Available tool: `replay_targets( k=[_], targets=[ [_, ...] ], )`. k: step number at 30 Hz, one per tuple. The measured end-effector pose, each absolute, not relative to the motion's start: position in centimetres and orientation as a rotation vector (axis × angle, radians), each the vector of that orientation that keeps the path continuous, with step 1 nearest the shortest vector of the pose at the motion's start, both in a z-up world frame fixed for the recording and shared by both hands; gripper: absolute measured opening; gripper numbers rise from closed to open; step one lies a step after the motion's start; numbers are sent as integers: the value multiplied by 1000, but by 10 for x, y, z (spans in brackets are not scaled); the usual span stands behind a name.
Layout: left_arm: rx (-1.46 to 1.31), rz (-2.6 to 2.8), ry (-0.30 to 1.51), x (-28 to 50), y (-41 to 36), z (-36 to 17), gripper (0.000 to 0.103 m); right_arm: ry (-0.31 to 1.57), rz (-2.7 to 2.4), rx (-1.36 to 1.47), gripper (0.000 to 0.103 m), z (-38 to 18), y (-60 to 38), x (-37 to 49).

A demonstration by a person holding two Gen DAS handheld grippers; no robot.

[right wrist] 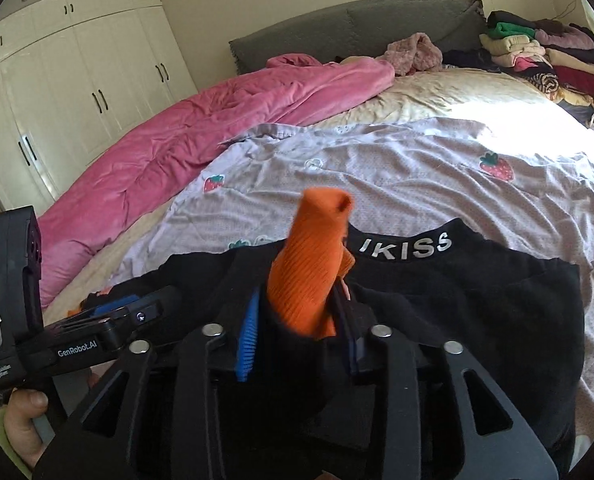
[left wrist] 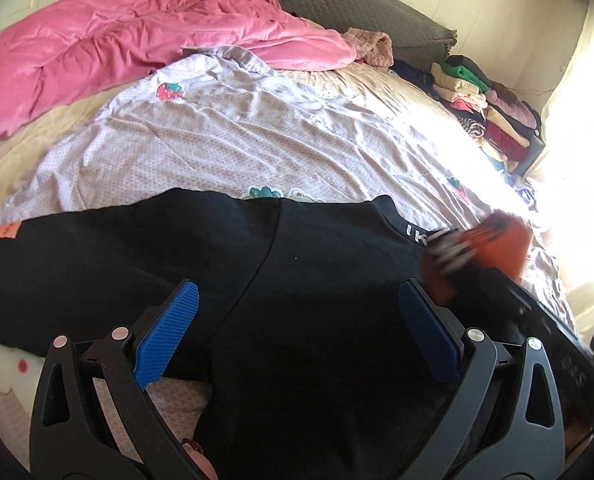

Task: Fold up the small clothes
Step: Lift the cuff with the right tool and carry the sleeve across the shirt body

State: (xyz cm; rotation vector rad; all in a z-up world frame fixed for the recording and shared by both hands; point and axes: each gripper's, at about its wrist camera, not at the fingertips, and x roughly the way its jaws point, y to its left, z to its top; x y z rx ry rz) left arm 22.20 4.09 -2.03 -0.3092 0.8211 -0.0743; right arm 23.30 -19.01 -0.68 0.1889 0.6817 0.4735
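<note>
Right wrist view: my right tongs [right wrist: 297,320] pinch the orange cuff [right wrist: 311,264] of the black top [right wrist: 477,300] on the bed [right wrist: 377,168], lifting the sleeve inward, I judge. My left tongs [left wrist: 297,332] hover wide apart, holding nothing.

Your left gripper [left wrist: 297,332] has black linkage arms with silver round rivets and blue, finely ribbed pads [left wrist: 167,334]. Your right gripper [right wrist: 297,340] is built the same. At the lower left of the right wrist view, its black body reads "GenRobot.AI", and your bare-skinned hand [right wrist: 23,428] shows a yellow-green cuff
</note>
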Motion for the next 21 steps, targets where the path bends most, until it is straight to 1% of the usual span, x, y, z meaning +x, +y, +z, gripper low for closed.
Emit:
replay_targets(
  k=[1,5,7,10,12,13,14,15,16,17,20,21],
  targets=[
    [-313,-74,825,223,42,-22,94,680,489,198,53,-7,-191,231],
    [-333,-97,848,227,42,-31,94,652,489,194,53,0,-200,221],
    [-351,-127,872,229,39,-38,92,649,461,186,53,3,-212,218],
    [-357,-148,908,235,33,-49,85,651,392,175,58,3,-235,214],
    [-345,-124,947,241,30,-60,77,654,352,166,61,1,-252,212],
    [-334,-107,958,243,28,-64,76,655,329,160,62,-1,-262,210],
    [-320,-95,963,246,25,-66,67,658,305,159,63,-4,-271,209],
    [-303,-85,956,246,22,-67,46,664,277,160,63,-6,-282,207],
    [-280,-82,943,247,17,-67,34,668,258,162,63,-8,-290,206],
    [-271,-92,939,248,14,-68,15,670,243,167,63,-10,-299,205],
    [-240,-113,895,245,6,-61,8,671,191,180,63,-12,-322,200],
    [-238,-125,874,243,6,-56,6,670,181,175,63,-12,-329,198]
  ],
)
